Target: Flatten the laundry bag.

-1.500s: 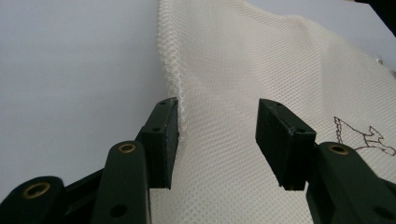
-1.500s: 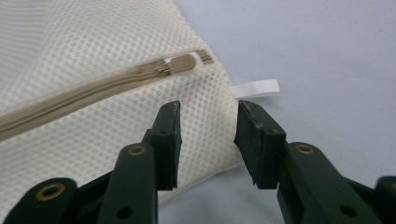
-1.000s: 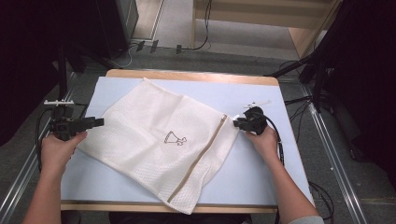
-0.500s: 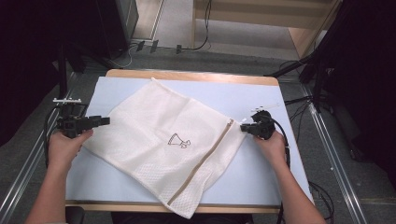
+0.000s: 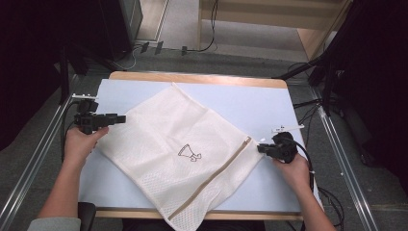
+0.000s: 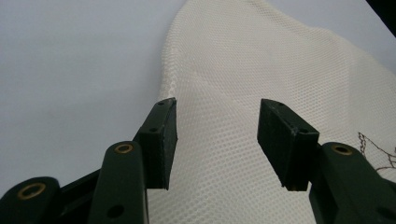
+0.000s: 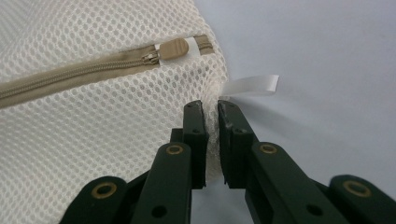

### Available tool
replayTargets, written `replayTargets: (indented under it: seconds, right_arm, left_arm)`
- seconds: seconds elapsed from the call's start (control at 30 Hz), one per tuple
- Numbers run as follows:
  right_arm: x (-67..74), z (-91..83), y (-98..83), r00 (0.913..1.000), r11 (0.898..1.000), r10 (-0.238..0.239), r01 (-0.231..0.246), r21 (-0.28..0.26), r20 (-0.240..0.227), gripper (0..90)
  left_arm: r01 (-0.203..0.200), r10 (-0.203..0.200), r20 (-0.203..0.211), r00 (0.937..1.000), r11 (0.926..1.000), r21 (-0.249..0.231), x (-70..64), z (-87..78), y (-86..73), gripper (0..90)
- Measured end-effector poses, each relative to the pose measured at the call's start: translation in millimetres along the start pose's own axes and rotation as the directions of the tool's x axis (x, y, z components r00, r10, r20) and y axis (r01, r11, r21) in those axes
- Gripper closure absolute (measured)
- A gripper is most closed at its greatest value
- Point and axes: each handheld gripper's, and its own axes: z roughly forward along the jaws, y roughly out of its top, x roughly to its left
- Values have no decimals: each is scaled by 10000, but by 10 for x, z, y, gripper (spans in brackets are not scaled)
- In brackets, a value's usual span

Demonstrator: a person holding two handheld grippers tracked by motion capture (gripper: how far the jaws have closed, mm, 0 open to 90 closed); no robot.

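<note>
The right tool (image 7: 211, 112), its jaws just closing, pinches the mesh bag's (image 5: 178, 144) right corner to pull it flat on the surface (image 5: 240, 103), while the left tool (image 6: 217, 135) gapes released over the left edge.

The table (image 5: 231, 103) is evenly lit from above; surroundings are left dark, and near gripper parts are softly blurred.

One mesh bag (image 5: 183, 154) with one zipper (image 5: 211, 178), two grippers at 9 (image 5: 122, 118) and 3 o'clock (image 5: 260, 148), one table (image 5: 240, 103).
</note>
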Motion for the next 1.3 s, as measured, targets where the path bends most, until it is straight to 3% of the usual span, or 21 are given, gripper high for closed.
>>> replayTargets:
  seconds: [0.13, 0.23, 0.3, 0.47, 0.6, 0.8, 0.9, 0.97, 1.07, 1.13, 1.2, 1.3]
  right_arm:
    - [34, -59, -57, 9996, 9997, -121, 126, 202, -252, 828]
    - [-8, -118, -19, 9997, 9998, 61, -66, -169, -254, 734]
    - [-10, -152, 22, 9999, 9982, -116, 110, -595, -103, 683]
    - [2, -175, 185, 9995, 9899, -309, 295, -1388, -80, 640]
    - [89, -47, 365, 9973, 9856, -658, 597, -1581, -334, 632]
    - [267, 219, 659, 9905, 9824, -1274, 1188, -1439, -522, 615]
    - [287, 291, 734, 9903, 9842, -1273, 1190, -1311, -564, 606]
    - [298, 357, 784, 9880, 9794, -1420, 1312, -1538, -615, 598]
    - [312, 463, 881, 9877, 9828, -1442, 1359, -1249, -600, 580]
    - [321, 530, 922, 9852, 9789, -1558, 1444, -1449, -709, 571]
    - [346, 604, 991, 9854, 9821, -1578, 1498, -1144, -639, 559]
    - [378, 721, 1071, 9854, 9832, -1542, 1458, -1098, -724, 555]
  left_arm:
    - [-111, 111, 67, 9999, 9999, -14, -40, 43, 31, 485]
    - [-149, 149, 52, 9999, 9999, 26, -49, 46, 30, 485]
    - [-152, 152, 7, 9999, 9999, 30, -43, 37, 21, 485]
    - [-75, 75, -137, 9999, 10000, -27, -37, -28, -39, 486]
    - [21, -24, -242, 9997, 9999, -116, -38, -111, -103, 487]
    - [31, -37, -428, 9991, 9999, -134, -74, -228, -239, 486]
    - [24, -31, -446, 9990, 9999, -161, -97, -289, -310, 486]
    - [41, -50, -459, 9989, 9998, -204, -114, -325, -353, 486]
    - [16, -23, -479, 9989, 9999, -151, -134, -363, -409, 486]
    - [26, -35, -516, 9987, 9999, -171, -148, -376, -445, 487]
    - [9, -22, -508, 9987, 9996, -266, -163, -395, -474, 486]
    - [-38, 23, -525, 9986, 9995, -299, -180, -419, -504, 485]
